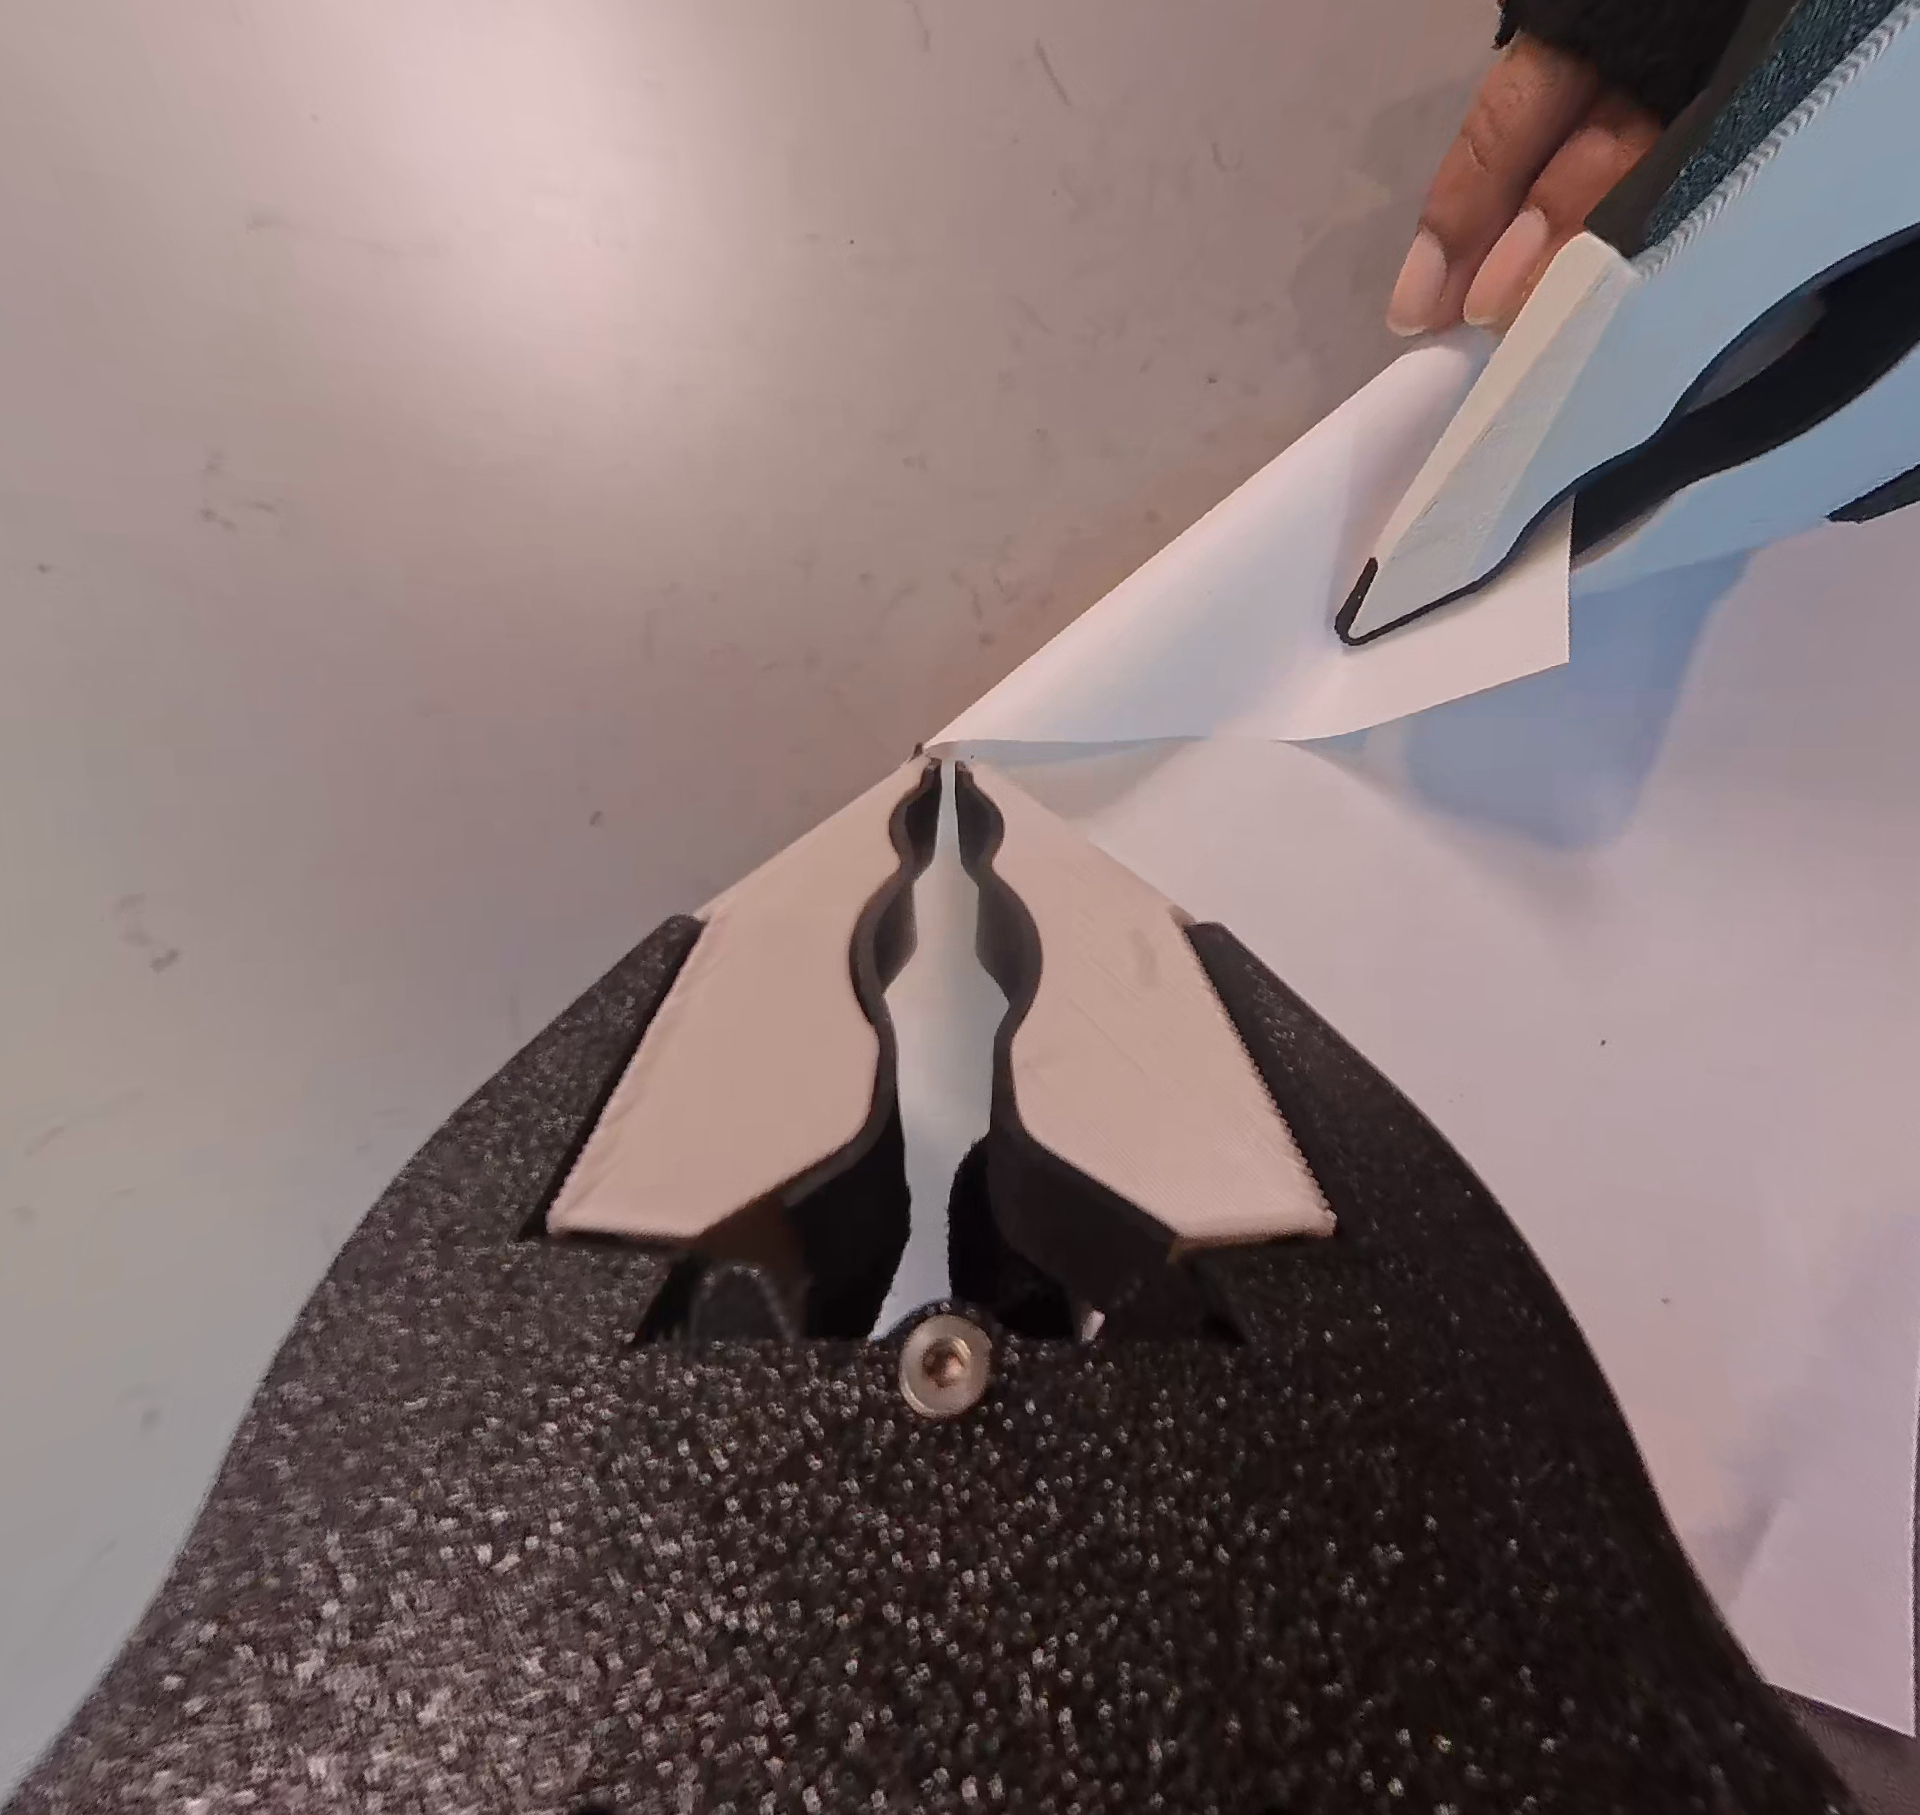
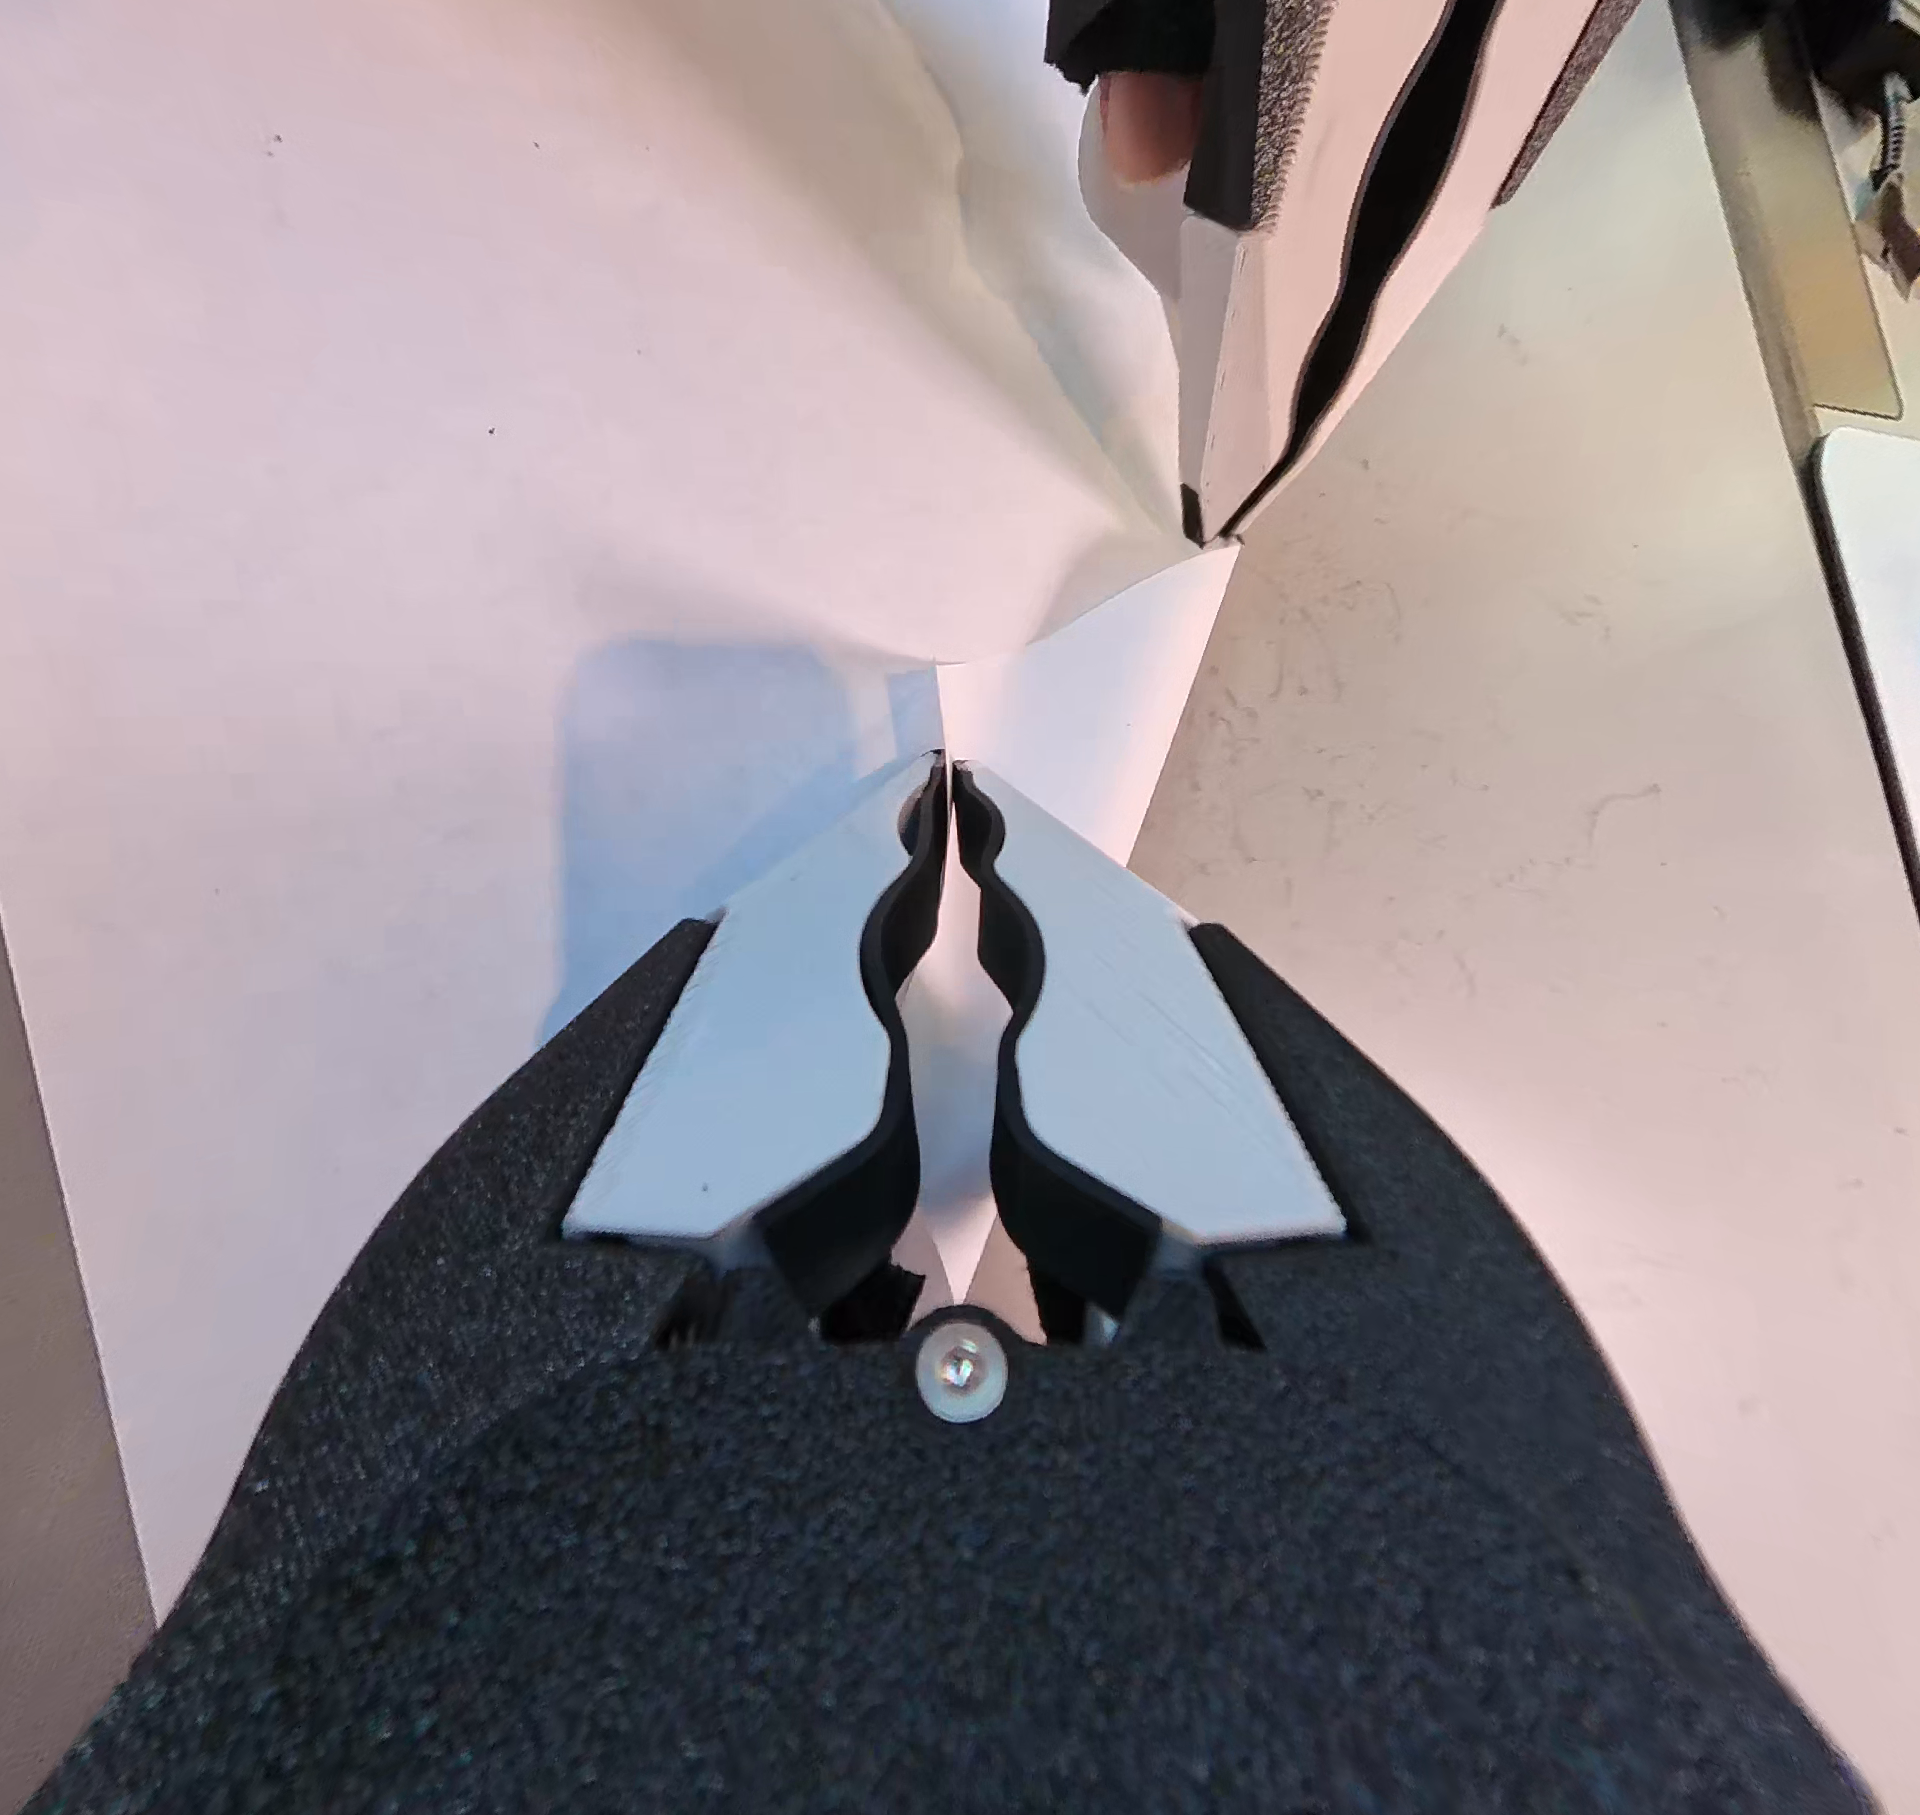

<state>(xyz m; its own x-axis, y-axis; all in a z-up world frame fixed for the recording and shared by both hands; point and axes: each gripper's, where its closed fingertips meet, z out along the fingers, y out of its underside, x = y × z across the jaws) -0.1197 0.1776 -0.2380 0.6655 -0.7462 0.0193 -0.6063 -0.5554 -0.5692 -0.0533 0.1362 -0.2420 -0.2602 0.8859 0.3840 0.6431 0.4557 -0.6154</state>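
Note:
A white sheet of paper [image 1: 1558, 1038] lies on a pale table [image 1: 520, 311], with one corner flap [image 1: 1195, 643] lifted and folded over. My left gripper [image 1: 940, 768] is shut on the sheet's edge, and paper shows between its jaws. It also shows in the right wrist view [image 2: 1210, 529] at the upper right, pinching the paper's edge where creases fan out. My right gripper [image 2: 948, 768] is shut on the folded flap of the paper [image 2: 416, 415]. In the left wrist view it [image 1: 1361, 622] reaches in from the upper right over the flap.
A person's fingers [image 1: 1486, 207] in a black sleeve hold the right gripper; a finger [image 2: 1143, 124] shows by the left one. A grey metal bar or stand [image 2: 1766, 259] and a white rounded slab [image 2: 1870, 570] sit along the table's [image 2: 1455, 830] right side. The grippers' ends are close to 8 cm from one another.

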